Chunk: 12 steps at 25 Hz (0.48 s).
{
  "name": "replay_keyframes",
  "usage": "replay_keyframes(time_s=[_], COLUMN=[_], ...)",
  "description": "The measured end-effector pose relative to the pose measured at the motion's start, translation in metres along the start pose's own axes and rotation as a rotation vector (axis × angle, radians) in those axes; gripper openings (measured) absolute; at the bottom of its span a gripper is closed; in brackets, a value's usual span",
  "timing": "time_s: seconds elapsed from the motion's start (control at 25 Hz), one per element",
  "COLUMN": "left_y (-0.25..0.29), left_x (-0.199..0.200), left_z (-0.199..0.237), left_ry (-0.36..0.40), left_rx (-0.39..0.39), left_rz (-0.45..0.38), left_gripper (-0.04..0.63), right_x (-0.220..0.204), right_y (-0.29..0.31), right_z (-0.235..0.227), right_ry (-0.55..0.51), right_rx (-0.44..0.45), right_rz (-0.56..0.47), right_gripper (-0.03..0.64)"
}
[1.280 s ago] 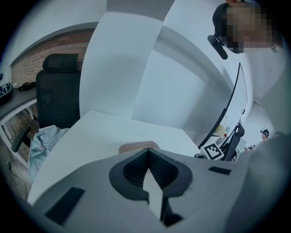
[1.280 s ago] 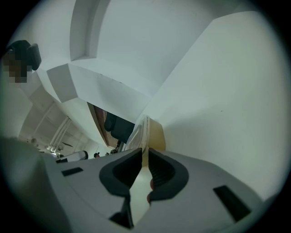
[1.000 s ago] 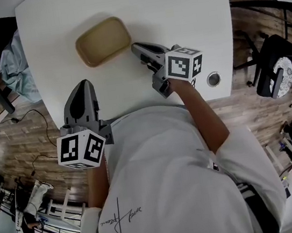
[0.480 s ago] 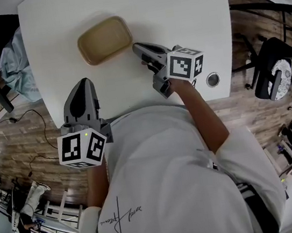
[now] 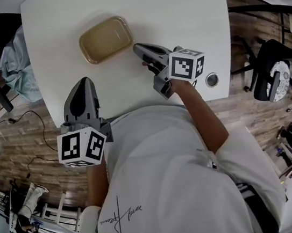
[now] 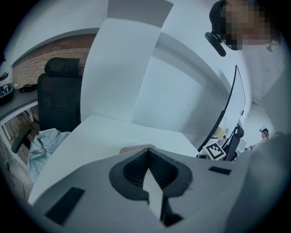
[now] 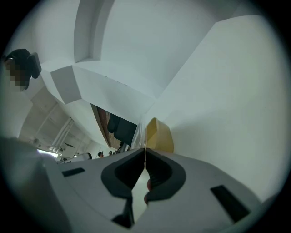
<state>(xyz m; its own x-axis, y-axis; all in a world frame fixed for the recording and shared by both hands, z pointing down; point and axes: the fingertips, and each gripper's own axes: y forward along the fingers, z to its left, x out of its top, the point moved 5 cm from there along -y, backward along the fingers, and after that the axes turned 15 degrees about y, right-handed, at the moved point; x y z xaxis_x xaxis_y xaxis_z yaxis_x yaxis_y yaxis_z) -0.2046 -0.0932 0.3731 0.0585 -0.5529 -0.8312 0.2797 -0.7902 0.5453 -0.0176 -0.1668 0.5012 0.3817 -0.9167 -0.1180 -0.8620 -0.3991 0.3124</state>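
Note:
A shallow tan tray (image 5: 105, 39) lies on the white table (image 5: 183, 4), toward its far left. My right gripper (image 5: 137, 47) is low over the table just right of the tray, pointing at it, jaws shut with nothing between them. In the right gripper view the tray (image 7: 159, 135) stands close beyond the shut tips (image 7: 145, 151). My left gripper (image 5: 80, 84) hovers at the table's near edge, also shut and empty. Its own view shows only the tray's rim (image 6: 136, 148) over the closed tips (image 6: 148, 150).
A round grommet (image 5: 212, 80) sits in the table at the near right. A black chair (image 6: 59, 95) with a pale blue cloth (image 6: 43, 141) stands off the table's left side. Another office chair (image 5: 270, 73) is on the wooden floor to the right.
The right gripper has edged closer to the tray, which now looms larger in its view. The left gripper has hardly moved.

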Motion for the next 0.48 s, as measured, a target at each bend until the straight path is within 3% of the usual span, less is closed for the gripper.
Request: replay_keyframes(time_s=[0.48], left_y=[-0.009], left_x=[0.002], left_z=[-0.003], left_ry=[-0.005], left_rx=[0.015], left_rz=[-0.032], left_gripper=[0.008], right_x=[-0.001], right_y=[-0.007], right_z=[0.014], right_ry=[-0.011], right_rx=[0.036], right_rz=[0.001], right_gripper=[0.017])
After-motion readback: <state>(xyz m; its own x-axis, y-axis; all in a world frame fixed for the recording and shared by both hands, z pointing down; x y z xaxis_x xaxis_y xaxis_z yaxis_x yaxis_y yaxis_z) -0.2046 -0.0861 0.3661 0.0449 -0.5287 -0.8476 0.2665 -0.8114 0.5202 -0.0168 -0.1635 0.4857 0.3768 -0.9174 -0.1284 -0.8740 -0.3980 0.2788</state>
